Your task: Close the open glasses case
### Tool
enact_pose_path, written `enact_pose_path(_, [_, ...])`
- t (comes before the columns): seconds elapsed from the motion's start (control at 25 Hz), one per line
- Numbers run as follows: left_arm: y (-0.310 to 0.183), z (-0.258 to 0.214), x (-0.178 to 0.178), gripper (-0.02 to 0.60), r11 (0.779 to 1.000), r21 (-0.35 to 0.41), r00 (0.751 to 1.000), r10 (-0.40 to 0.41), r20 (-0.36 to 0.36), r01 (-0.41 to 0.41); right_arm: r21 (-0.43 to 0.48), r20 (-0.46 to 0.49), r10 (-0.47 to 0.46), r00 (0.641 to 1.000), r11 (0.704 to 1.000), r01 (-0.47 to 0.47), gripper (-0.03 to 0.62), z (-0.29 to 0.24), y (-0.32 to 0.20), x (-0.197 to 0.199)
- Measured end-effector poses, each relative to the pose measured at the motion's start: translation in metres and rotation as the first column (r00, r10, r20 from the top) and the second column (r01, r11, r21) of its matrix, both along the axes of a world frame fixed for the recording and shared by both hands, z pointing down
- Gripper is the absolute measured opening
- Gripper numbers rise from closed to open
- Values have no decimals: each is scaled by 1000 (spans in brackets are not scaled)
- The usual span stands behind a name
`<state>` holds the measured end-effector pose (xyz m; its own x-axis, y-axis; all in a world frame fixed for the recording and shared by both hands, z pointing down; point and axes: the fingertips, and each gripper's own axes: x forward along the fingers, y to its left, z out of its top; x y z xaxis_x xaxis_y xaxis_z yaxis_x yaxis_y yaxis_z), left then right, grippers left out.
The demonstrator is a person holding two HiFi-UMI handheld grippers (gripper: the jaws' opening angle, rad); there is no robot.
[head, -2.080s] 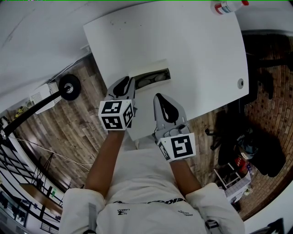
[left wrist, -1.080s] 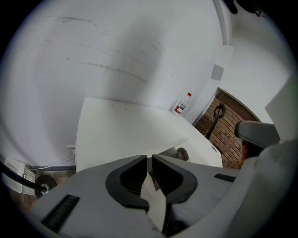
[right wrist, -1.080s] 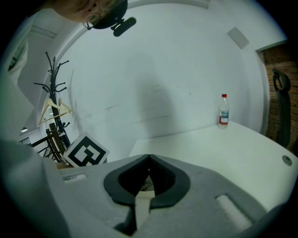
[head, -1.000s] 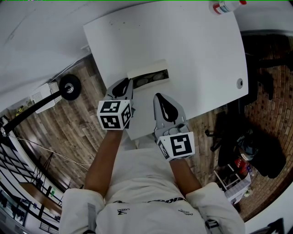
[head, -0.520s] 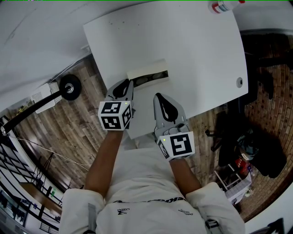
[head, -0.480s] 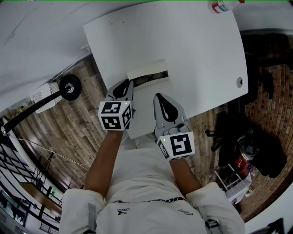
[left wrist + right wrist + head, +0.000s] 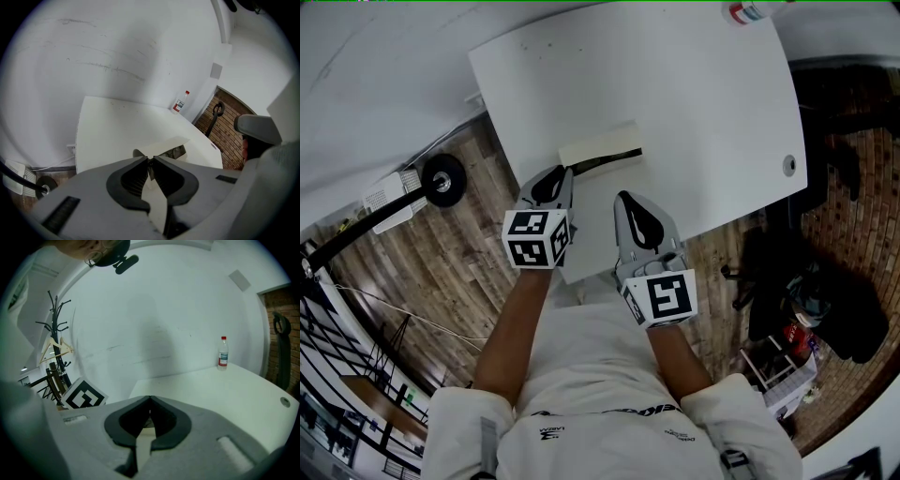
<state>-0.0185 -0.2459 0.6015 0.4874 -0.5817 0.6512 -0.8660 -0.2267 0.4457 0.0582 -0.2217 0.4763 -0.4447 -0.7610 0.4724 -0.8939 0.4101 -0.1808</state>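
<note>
Cream glasses case [image 7: 598, 146], white table [image 7: 703, 103], brown plank floor [image 7: 455, 258]

Office-like room; white desk [image 7: 694, 112]; coat rack [image 7: 55, 329]

A bottle [image 7: 752, 11] stands at the white table's [image 7: 703, 103] far right corner. A round grommet [image 7: 788, 166] sits near its right edge. A black wheel [image 7: 442, 176] rests on the wooden floor [image 7: 422, 272].

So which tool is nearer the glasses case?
The left tool, its tips close to the glasses case; the right tool hangs further back.
</note>
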Motion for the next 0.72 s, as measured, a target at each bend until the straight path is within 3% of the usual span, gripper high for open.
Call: enact_pose_path(0.72, [8, 3, 5, 35, 1000, 5, 1000, 11, 23, -11, -4, -4, -4, 1000, 1000, 4, -3, 2, 7, 6])
